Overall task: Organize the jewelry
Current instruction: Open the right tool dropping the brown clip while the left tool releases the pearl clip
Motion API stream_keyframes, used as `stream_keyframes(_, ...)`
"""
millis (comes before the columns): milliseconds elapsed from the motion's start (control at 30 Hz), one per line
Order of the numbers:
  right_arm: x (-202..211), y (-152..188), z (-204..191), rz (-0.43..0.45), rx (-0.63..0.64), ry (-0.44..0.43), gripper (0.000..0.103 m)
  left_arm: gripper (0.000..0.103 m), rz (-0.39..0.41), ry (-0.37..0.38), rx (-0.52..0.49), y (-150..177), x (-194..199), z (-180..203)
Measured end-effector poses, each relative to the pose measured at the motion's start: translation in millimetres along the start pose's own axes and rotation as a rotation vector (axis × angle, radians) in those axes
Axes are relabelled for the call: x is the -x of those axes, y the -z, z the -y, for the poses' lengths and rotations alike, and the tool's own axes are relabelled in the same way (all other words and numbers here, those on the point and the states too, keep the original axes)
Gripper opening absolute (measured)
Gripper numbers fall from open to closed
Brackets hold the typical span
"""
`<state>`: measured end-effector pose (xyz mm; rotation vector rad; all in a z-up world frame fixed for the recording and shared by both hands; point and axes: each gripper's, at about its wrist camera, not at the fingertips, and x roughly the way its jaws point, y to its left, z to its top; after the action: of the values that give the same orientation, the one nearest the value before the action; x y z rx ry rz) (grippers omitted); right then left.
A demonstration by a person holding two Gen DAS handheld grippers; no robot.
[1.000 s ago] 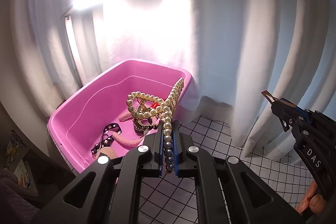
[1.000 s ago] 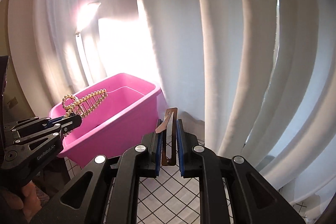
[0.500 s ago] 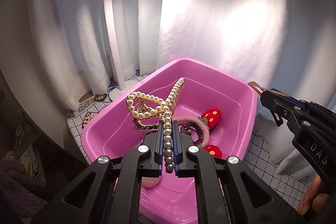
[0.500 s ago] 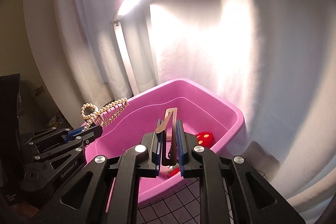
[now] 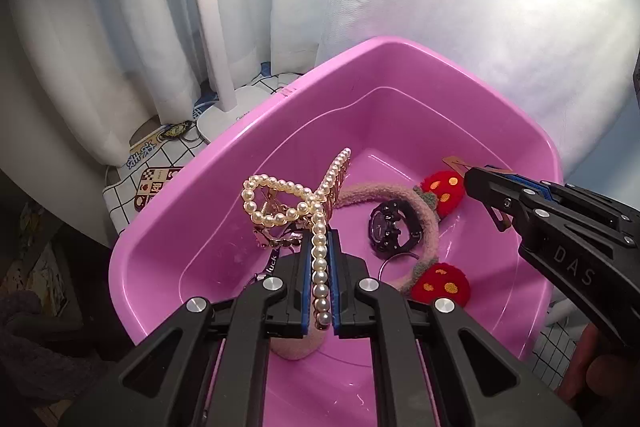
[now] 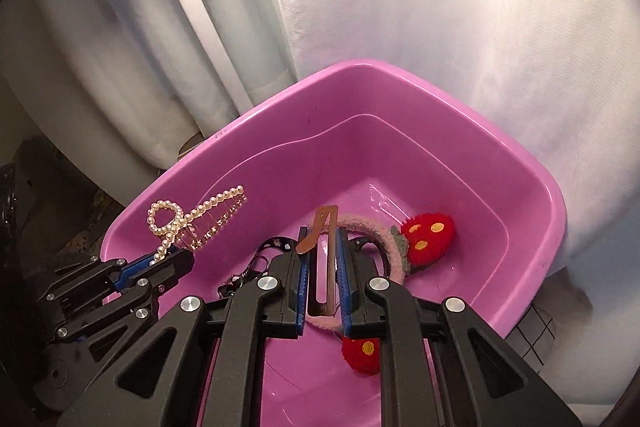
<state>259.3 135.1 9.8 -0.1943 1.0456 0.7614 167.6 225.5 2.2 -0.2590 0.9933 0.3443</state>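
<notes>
My left gripper (image 5: 320,239) is shut on a pearl hair claw (image 5: 296,199), held over the pink basin (image 5: 400,67); the right wrist view shows the same claw (image 6: 192,219) in the left gripper (image 6: 176,259) at the left. My right gripper (image 6: 322,239) is shut on a brown metal snap clip (image 6: 322,251) above the basin (image 6: 480,131); in the left wrist view it (image 5: 476,183) reaches in from the right with the clip (image 5: 456,163) poking out. Inside lie a pink headband with red strawberries (image 5: 440,191) and a black watch (image 5: 392,227).
White curtains (image 5: 480,7) hang close behind the basin. A white lamp post and base (image 5: 224,95) stand at the back left on a checked cloth (image 5: 140,183). A black strap (image 6: 276,243) lies in the basin. A person's fingers (image 5: 600,379) show at the lower right.
Both grippers have swung left and downward, from beside the basin to above its inside, each still gripping its item. The basin's contents now fill both views.
</notes>
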Motion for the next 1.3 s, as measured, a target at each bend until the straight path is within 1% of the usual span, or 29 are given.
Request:
stream_keyframes(67, -11.1, -3.3, 1.6, -0.038, -0.018, -0.001, 0.013, 0.008, -0.031, -0.002, 0.004, -3.5, -7.6, -1.7)
stream_keyframes(200, -28.7, -7.6, 8.0, -0.101, -0.067, -0.007, 0.013, 0.008, -0.111, 0.036, 0.018, -7.0, -22.6, -4.0)
stream_keyframes(300, -36.7, -7.3, 12.2, -0.137, -0.094, -0.002, 0.013, 0.008, -0.141, 0.044, 0.016, -7.6, -29.4, -3.2)
stream_keyframes(400, -44.3, -5.4, 16.9, -0.171, -0.116, 0.014, 0.013, 0.008, -0.16, 0.05, 0.019, -9.0, -33.7, -3.3)
stream_keyframes(533, -51.5, -3.0, 24.4, -0.184, -0.143, 0.021, 0.013, 0.008, -0.169, 0.036, 0.015, -9.0, -37.8, -3.9)
stream_keyframes(700, -60.2, -0.7, 28.5, -0.19, -0.139, 0.042, 0.013, 0.008, -0.155, 0.012, 0.017, -11.2, -36.8, -4.5)
stream_keyframes(733, -61.4, -0.5, 28.1, -0.193, -0.136, 0.05, 0.013, 0.011, -0.152, 0.008, 0.018, -11.9, -36.1, -4.6)
stream_keyframes(767, -61.1, -0.7, 28.1, -0.193, -0.14, 0.053, 0.013, 0.022, -0.151, 0.0, 0.02, -12.6, -35.8, -4.9)
stream_keyframes(800, -60.3, -1.1, 27.7, -0.192, -0.142, 0.05, 0.014, 0.029, -0.149, -0.004, 0.022, -12.6, -35.1, -4.8)
stream_keyframes(833, -60.2, -1.5, 27.4, -0.19, -0.139, 0.043, 0.023, 0.045, -0.147, -0.01, 0.026, -12.8, -34.2, -4.7)
stream_keyframes(867, -59.5, -2.3, 25.9, -0.186, -0.131, 0.039, 0.036, 0.062, -0.142, -0.017, 0.03, -12.8, -33.2, -5.6)
stream_keyframes(900, -58.5, -3.2, 24.0, -0.182, -0.122, 0.045, 0.043, 0.065, -0.135, -0.02, 0.033, -12.8, -32.0, -6.4)
stream_keyframes(933, -57.7, -4.0, 22.7, -0.177, -0.116, 0.057, 0.052, 0.068, -0.13, -0.025, 0.035, -12.7, -30.9, -7.2)
stream_keyframes(967, -57.2, -4.5, 22.5, -0.174, -0.117, 0.062, 0.055, 0.07, -0.132, -0.029, 0.038, -12.7, -30.6, -7.9)
stream_keyframes(1000, -57.4, -4.8, 23.1, -0.172, -0.123, 0.059, 0.055, 0.072, -0.136, -0.025, 0.041, -12.6, -30.8, -9.0)
stream_keyframes(1067, -58.0, -5.3, 24.1, -0.172, -0.126, 0.054, 0.055, 0.082, -0.143, -0.025, 0.05, -11.7, -31.2, -10.6)
stream_keyframes(1167, -58.7, -5.4, 23.7, -0.173, -0.125, 0.055, 0.055, 0.085, -0.149, -0.033, 0.057, -9.2, -30.8, -12.9)
stream_keyframes(1300, -57.7, -5.2, 23.2, -0.173, -0.128, 0.054, 0.055, 0.086, -0.167, -0.043, 0.065, -5.9, -32.5, -15.6)
